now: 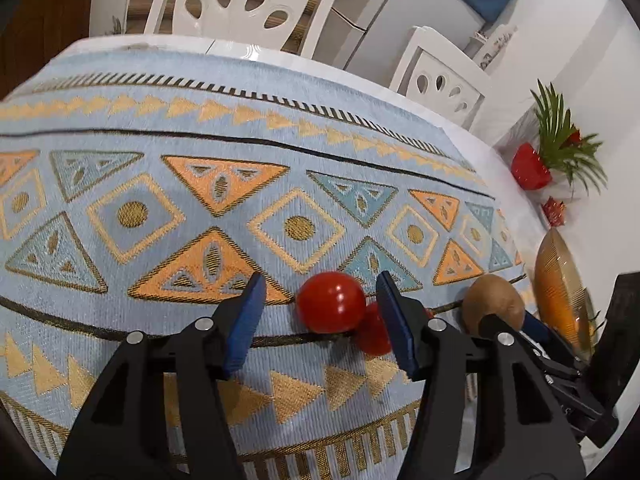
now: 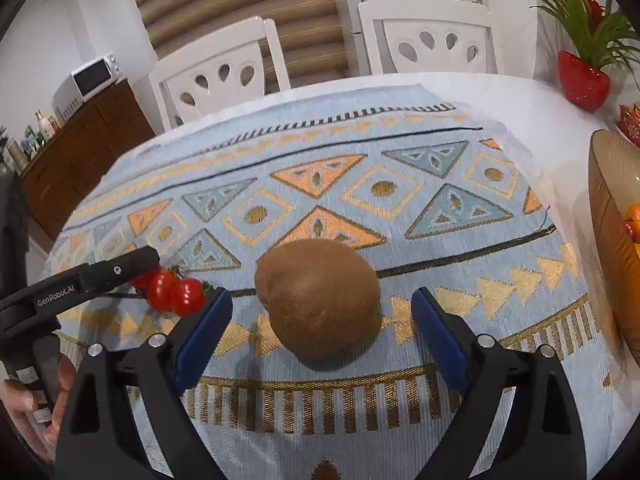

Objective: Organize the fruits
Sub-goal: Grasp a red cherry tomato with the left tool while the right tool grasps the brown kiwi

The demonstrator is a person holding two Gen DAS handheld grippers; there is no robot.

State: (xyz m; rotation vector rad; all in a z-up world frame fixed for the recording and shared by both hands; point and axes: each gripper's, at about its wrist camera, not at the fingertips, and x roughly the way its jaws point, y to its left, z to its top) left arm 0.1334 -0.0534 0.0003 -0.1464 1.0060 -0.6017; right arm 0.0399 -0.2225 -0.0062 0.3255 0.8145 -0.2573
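A cluster of red tomatoes (image 1: 330, 302) lies on the patterned cloth between the blue pads of my left gripper (image 1: 320, 316), which is open. One tomato is partly hidden behind the right pad. To their right a brown kiwi (image 1: 494, 304) rests on the cloth. In the right wrist view the kiwi (image 2: 320, 300) sits between the wide-apart fingers of my right gripper (image 2: 322, 332), open and not touching it. The tomatoes (image 2: 172, 292) show at the left, under the left gripper (image 2: 144, 276).
An amber glass bowl (image 2: 608, 208) holding an orange fruit (image 2: 634, 220) stands at the table's right edge. A red vase with a green plant (image 2: 584, 80) is behind it. Two white chairs (image 2: 216, 76) line the far side. A hand (image 2: 24, 404) holds the left gripper.
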